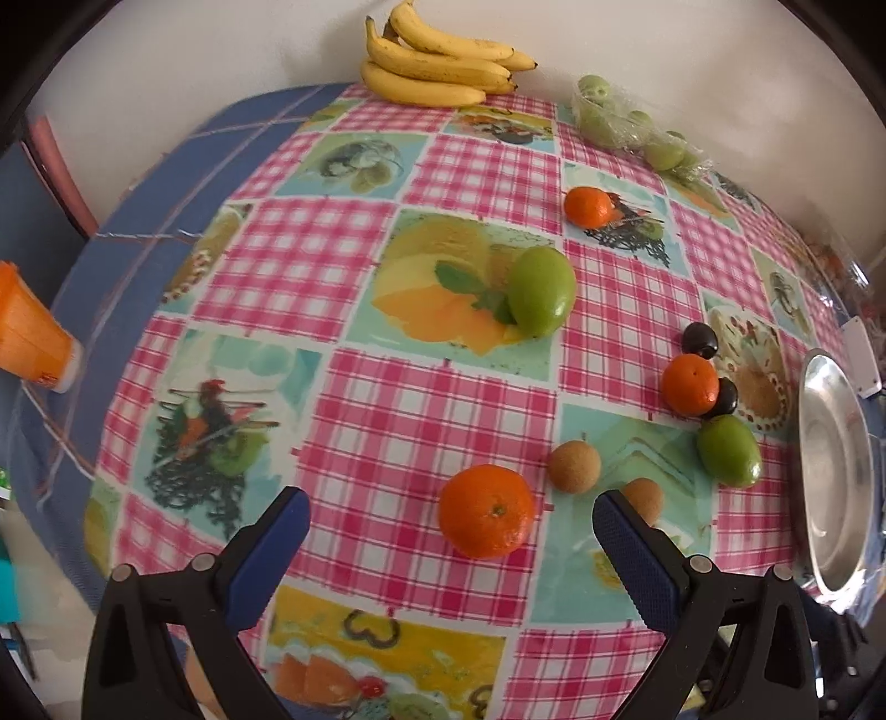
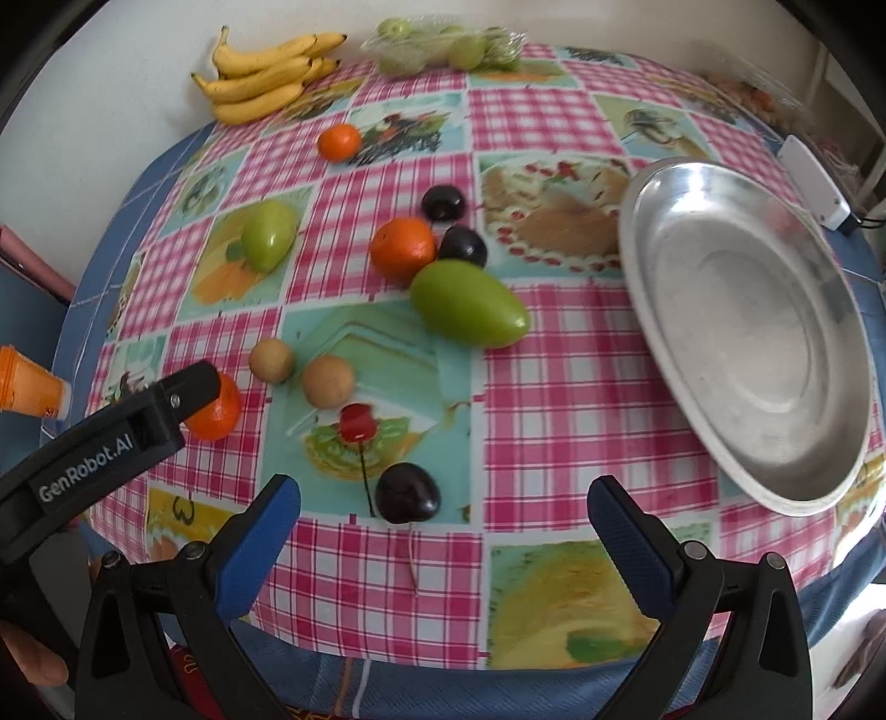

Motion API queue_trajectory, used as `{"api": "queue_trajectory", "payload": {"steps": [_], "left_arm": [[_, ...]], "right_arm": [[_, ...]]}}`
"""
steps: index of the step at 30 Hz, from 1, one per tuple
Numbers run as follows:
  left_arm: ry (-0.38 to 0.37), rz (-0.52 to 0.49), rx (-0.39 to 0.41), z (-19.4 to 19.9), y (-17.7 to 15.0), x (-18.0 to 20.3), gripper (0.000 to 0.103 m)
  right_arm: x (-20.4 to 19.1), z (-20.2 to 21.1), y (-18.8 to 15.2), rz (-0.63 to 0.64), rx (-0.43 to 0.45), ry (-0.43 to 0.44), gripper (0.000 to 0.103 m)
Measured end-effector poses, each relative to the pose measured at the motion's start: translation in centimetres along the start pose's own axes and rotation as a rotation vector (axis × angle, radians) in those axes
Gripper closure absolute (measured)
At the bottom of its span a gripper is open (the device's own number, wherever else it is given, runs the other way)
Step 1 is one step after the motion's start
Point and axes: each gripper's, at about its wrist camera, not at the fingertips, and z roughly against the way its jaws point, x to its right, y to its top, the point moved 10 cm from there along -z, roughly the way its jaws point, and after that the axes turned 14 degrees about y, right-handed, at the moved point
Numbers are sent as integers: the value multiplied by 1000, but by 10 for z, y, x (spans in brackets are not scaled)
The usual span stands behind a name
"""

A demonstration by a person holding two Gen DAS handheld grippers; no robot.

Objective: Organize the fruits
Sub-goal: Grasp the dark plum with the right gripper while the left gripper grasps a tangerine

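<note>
My left gripper [image 1: 449, 501] is open low over the checked tablecloth, with a tangerine [image 1: 487, 510] just ahead between its blue fingers, untouched. Two brown round fruits [image 1: 575, 465] lie to its right, then a green mango [image 1: 728, 451], a second tangerine [image 1: 691, 385] and dark plums [image 1: 699, 339]. My right gripper [image 2: 443, 487] is also open, with a dark plum [image 2: 408, 493] between its fingertips on the cloth. The steel plate [image 2: 720, 216] lies bare to its right. Another green mango [image 2: 468, 303] lies mid-table. The left tool's black frame [image 2: 105, 448] partly hides the near tangerine [image 2: 219, 415].
Bananas [image 2: 260, 72] and a clear bag of green fruit [image 2: 443, 47] lie against the back wall. A third tangerine [image 1: 588, 206] and a second mango [image 1: 540, 291] lie further back. An orange cup [image 1: 27, 332] is off the left edge, a white device [image 2: 814, 183] beyond the plate.
</note>
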Motion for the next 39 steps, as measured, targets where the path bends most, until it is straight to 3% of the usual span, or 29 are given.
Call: {"api": "queue_trajectory", "payload": {"steps": [10,15,22,25,31,39], "left_arm": [[49,-76,-16,-13,-2,9,0],[13,-66,-48,-21,-5,13,1],[9,-69,-26,-21,2,21,1],[1,-69,-30,-19,2,22,3],[1,-108,-50,-24,-3,27,20],[11,-138,-61,-30,-6,34,53]], "right_arm": [[-8,-13,-3,28,-41,-4,0],[-8,-21,-6,15,-64,15,2],[-7,-24,-7,0,-69,28,4],[-10,-25,-7,22,-69,26,10],[-13,-29,-7,43,-70,25,25],[-16,-28,-4,55,-63,33,70]]}}
